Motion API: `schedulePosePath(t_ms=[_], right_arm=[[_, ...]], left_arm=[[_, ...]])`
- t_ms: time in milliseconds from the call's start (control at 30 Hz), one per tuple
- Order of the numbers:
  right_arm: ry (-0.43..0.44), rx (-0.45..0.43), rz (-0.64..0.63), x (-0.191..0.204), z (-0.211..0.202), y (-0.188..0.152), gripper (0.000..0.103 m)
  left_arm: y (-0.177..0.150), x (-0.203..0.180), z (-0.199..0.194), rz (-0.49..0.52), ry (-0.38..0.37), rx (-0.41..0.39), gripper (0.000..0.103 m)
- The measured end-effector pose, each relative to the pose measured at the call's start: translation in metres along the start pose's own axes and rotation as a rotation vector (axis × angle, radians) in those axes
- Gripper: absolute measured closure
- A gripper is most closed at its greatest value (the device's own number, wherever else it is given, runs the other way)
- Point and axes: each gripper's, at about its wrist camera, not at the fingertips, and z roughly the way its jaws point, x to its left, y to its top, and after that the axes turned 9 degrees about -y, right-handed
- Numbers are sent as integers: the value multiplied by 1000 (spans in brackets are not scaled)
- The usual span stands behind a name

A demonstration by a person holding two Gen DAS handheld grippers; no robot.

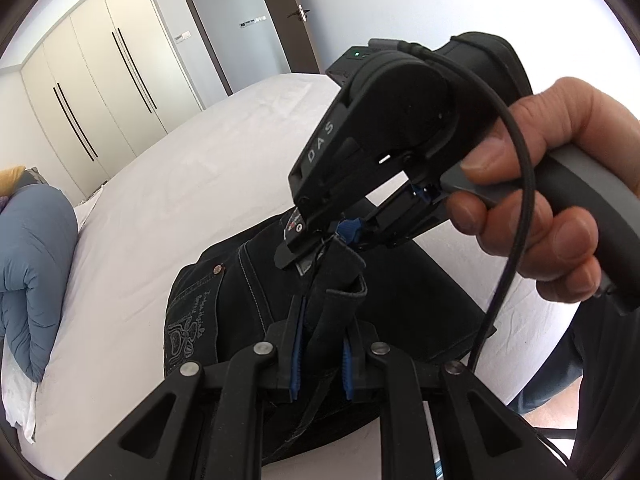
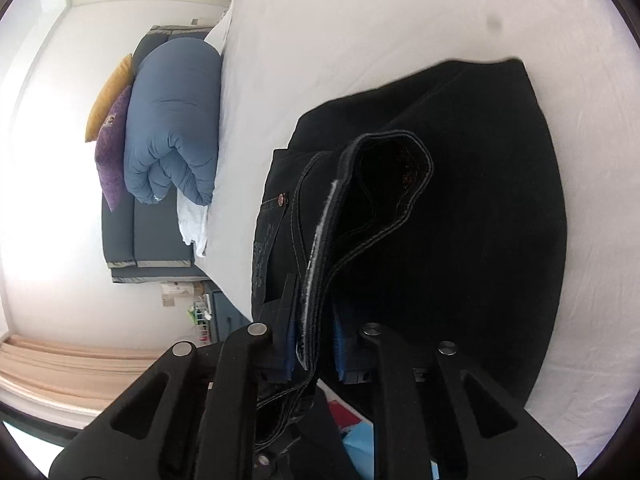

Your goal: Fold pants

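Observation:
Black pants [image 1: 224, 312] lie partly folded on the white bed [image 1: 192, 184]. My left gripper [image 1: 322, 356] is shut on a hem of the pants and holds it up. My right gripper [image 1: 320, 248] shows in the left wrist view just ahead, held by a hand, shut on the same bunch of fabric. In the right wrist view my right gripper [image 2: 316, 344] pinches a white-edged hem of the pants [image 2: 460, 220], whose open leg cuff loops above the rest of the dark cloth on the bed [image 2: 360, 40].
A rolled blue duvet [image 1: 32, 268] lies at the bed's left end, with purple and yellow cushions [image 2: 114, 148] beside it. White wardrobes [image 1: 92, 92] and a door [image 1: 240, 28] stand beyond the bed. The person's leg is at the lower right.

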Motion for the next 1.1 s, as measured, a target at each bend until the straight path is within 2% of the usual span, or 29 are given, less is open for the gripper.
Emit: schedulePosePath(t_ms=[67,167,333,633,767,833,900,967,1100], right_arm=[[-34,-46,-54,6,-10,1,91],[-34,-94,-74,4,-30,3,92],[-53,-111,-68,-20,-46,2,92],[-64,-137,23,-74,-37,-13,92],[-36,-147,62,-96,-23,-17,93],[16,-148,74,-104,-19,-16,92],[44,-137,93,-105,-21,-17,86],[20,-134,107,-103,-29,-20,81],[-23,-210,93,-92,-60,-28,78]], left_arm=[[7,-3,2,10,-10,-10,87],[16,-10,5,30,-27,-23,87],[15,-24,21,63,-64,-3,87],[-2,-37,58,109,-127,68,87],[-13,-32,71,97,-158,84,82],[-13,-22,67,75,-179,73,75],[-16,-5,54,14,-231,66,53],[-22,18,34,-65,-256,39,41],[-36,72,1,-213,-292,5,39]])
